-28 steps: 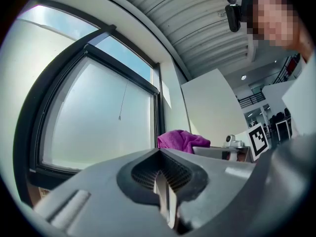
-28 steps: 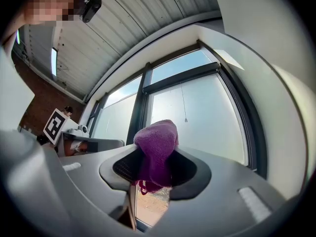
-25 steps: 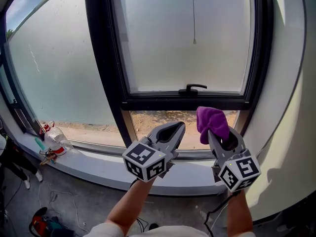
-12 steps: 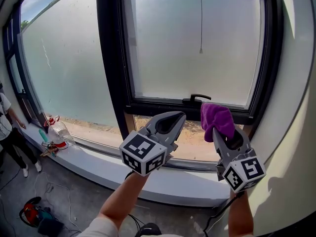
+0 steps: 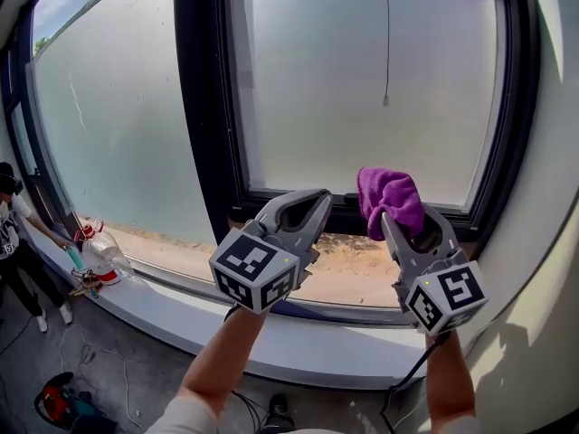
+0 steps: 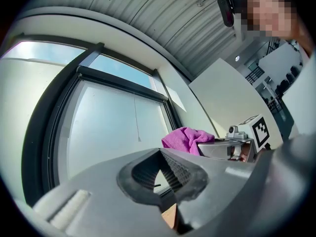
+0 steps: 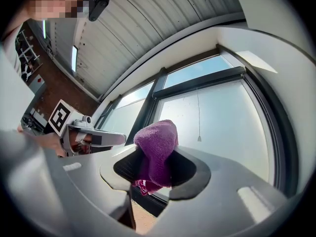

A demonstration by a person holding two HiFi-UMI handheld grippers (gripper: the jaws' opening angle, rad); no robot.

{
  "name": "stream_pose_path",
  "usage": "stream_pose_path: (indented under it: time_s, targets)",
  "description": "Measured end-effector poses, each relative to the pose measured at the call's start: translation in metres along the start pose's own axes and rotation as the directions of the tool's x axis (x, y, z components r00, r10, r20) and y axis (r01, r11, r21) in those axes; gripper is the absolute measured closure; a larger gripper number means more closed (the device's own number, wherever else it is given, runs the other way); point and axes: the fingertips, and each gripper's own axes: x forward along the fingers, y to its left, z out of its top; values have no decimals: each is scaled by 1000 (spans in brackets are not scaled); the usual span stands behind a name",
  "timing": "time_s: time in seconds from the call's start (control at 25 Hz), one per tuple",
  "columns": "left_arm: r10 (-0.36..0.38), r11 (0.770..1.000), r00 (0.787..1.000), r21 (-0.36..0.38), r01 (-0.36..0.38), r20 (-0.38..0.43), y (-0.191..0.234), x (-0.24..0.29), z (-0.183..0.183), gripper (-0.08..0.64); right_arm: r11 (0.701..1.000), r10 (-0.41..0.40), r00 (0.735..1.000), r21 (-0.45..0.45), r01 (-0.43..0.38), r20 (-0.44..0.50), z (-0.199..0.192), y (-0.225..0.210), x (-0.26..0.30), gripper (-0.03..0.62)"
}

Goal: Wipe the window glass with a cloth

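Note:
The window glass (image 5: 362,89) is a frosted pane in a dark frame (image 5: 204,107), straight ahead of both grippers. A purple cloth (image 5: 389,197) is bunched up and sticks out past the tips of my right gripper (image 5: 404,224), which is shut on it. The cloth is held up in front of the pane's lower edge, short of the glass. My left gripper (image 5: 306,208) is level with it to the left, shut with nothing in it. In the right gripper view the cloth (image 7: 155,152) fills the jaw hollow. In the left gripper view the cloth (image 6: 185,138) shows to the right.
A thin pull cord (image 5: 386,43) hangs down in front of the pane. A white sill (image 5: 181,306) runs below, with a plastic bottle (image 5: 104,256) at its left end. A person (image 5: 14,233) stands at far left. A pale wall (image 5: 543,242) closes the right side.
Both grippers have risen and moved closer to the pane, the cloth still held. The window handle is now hidden behind the cloth. A person has come into view at the left.

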Motion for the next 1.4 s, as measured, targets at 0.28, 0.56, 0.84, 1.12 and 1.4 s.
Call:
stream_pose_path:
  time_s: [0.28, 0.56, 0.84, 1.12, 1.4]
  targets:
    - [-14, 999, 999, 43, 12, 42, 91, 18, -14, 560, 997, -6, 1000, -79, 8, 21, -11, 8, 97, 419]
    - [-44, 995, 997, 87, 39, 58, 160, 35, -20, 560, 992, -32, 998, -122, 38, 47, -17, 9, 173, 419]
    - [-10, 992, 998, 129, 3, 56, 196, 61, -24, 560, 984, -3, 996, -177, 18, 85, -20, -13, 216, 419]
    - [153, 939, 984, 296, -175, 95, 221, 90, 30, 560, 929, 133, 969, -366, -48, 208, 46, -45, 253, 420]
    - [300, 842, 950, 445, -306, 86, 255, 104, 81, 560, 883, 196, 957, -462, -77, 214, 110, -57, 322, 420]
